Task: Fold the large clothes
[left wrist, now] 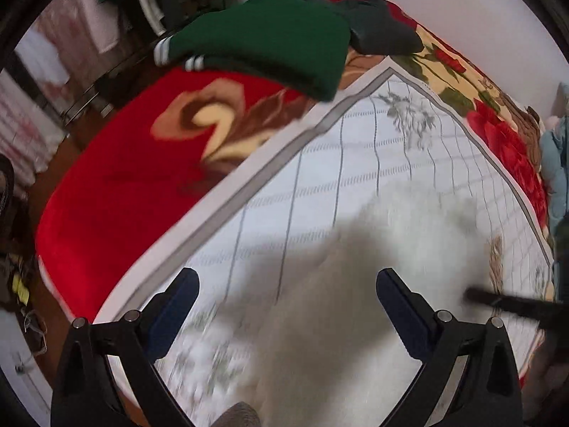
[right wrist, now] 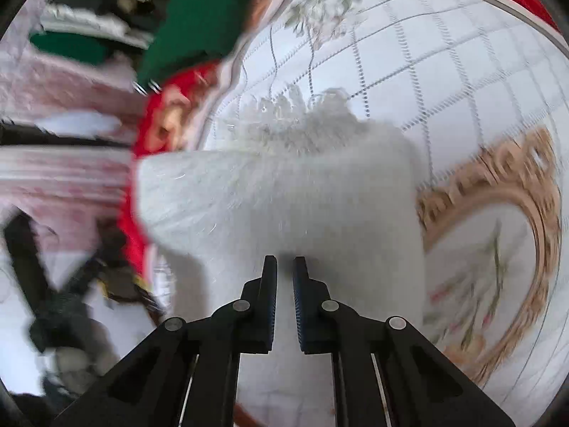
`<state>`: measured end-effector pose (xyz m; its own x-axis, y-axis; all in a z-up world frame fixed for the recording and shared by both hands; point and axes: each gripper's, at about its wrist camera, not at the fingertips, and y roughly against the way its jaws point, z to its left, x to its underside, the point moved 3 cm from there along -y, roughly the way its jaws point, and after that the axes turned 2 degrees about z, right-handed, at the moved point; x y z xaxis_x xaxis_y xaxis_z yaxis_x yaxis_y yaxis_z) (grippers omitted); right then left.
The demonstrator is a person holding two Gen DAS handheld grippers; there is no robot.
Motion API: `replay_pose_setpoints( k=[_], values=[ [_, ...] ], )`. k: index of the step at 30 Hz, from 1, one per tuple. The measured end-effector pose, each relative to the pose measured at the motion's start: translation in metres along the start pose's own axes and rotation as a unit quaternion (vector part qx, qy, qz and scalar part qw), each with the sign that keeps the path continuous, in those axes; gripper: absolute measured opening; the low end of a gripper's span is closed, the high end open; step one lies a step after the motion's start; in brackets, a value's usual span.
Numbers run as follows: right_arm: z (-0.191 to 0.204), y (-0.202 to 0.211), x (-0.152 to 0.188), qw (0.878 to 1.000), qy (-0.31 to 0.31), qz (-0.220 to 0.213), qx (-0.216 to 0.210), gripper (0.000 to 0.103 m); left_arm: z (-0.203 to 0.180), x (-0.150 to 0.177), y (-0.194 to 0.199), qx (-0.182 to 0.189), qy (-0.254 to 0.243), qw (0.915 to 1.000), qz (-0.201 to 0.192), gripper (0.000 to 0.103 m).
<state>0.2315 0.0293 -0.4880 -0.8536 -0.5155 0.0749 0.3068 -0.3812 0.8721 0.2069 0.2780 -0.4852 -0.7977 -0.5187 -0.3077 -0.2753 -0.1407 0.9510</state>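
Note:
A white fluffy garment [left wrist: 391, 249] lies on a white quilted sheet [left wrist: 355, 142] spread over a bed. My left gripper [left wrist: 287, 275] hangs over the garment's near part, jaws wide open, nothing between them; this view is blurred. In the right wrist view the same garment [right wrist: 284, 185] fills the middle, its far edge fuzzy. My right gripper [right wrist: 284, 259] has its fingers drawn close together, with the white fabric pinched in the narrow slit between the pads. A dark blurred bar [left wrist: 515, 306] comes in from the right edge of the left wrist view.
A folded green garment [left wrist: 266, 42] with white-striped cuffs lies at the bed's far corner, a dark garment [left wrist: 380, 28] beside it. A red floral blanket [left wrist: 124, 195] shows around the sheet. Light blue cloth [left wrist: 554, 163] lies at the right. Hanging clothes and clutter line the left side.

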Motion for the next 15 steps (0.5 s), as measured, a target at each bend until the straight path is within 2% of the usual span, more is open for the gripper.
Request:
replay_pose_setpoints(
  k=[1,2,3,4,6,8,9,11,12,13,15],
  values=[
    [-0.004,-0.022,-0.011,0.999,-0.006,0.021,0.027,0.003,-0.003,-0.007,-0.013,-0.001,-0.001,1.0000,0.002,0.102],
    [-0.007,-0.043,-0.020,0.999,-0.008,0.033,0.039,0.002,-0.008,-0.016,-0.032,-0.001,-0.006,0.9999,0.015,0.102],
    [-0.009,-0.045,-0.030,0.999,-0.011,0.032,0.036,0.000,-0.012,-0.024,-0.048,-0.011,-0.009,0.9995,0.029,0.102],
    [-0.006,-0.048,-0.035,0.999,-0.023,0.038,0.026,0.000,-0.009,-0.020,-0.058,-0.015,-0.010,0.9991,0.039,0.102],
    [0.003,-0.047,-0.041,0.998,-0.018,0.059,0.033,0.000,-0.006,-0.017,-0.076,-0.010,-0.002,0.9978,0.065,0.103],
    [0.001,-0.022,-0.035,0.998,-0.025,0.062,0.009,0.003,0.003,-0.015,-0.064,0.012,0.024,0.9976,0.064,0.103],
    [-0.006,-0.014,-0.042,0.998,-0.031,0.058,-0.010,0.010,0.006,-0.012,-0.051,0.019,0.030,0.9978,0.056,0.103],
    [-0.022,0.017,-0.021,0.998,-0.046,0.032,-0.027,0.042,0.013,-0.001,-0.021,0.024,0.039,0.9980,0.043,0.103],
    [-0.028,0.026,-0.011,0.998,-0.052,0.022,-0.027,0.074,0.017,0.006,-0.009,0.022,0.047,0.9978,0.042,0.103],
    [-0.038,0.036,0.002,0.998,-0.063,0.010,-0.027,0.085,0.022,0.015,0.000,0.020,0.059,0.9972,0.041,0.103],
    [-0.064,0.044,0.033,0.994,-0.100,0.003,-0.036,0.085,0.034,0.041,0.014,0.031,0.089,0.9942,0.053,0.102]
  ],
)
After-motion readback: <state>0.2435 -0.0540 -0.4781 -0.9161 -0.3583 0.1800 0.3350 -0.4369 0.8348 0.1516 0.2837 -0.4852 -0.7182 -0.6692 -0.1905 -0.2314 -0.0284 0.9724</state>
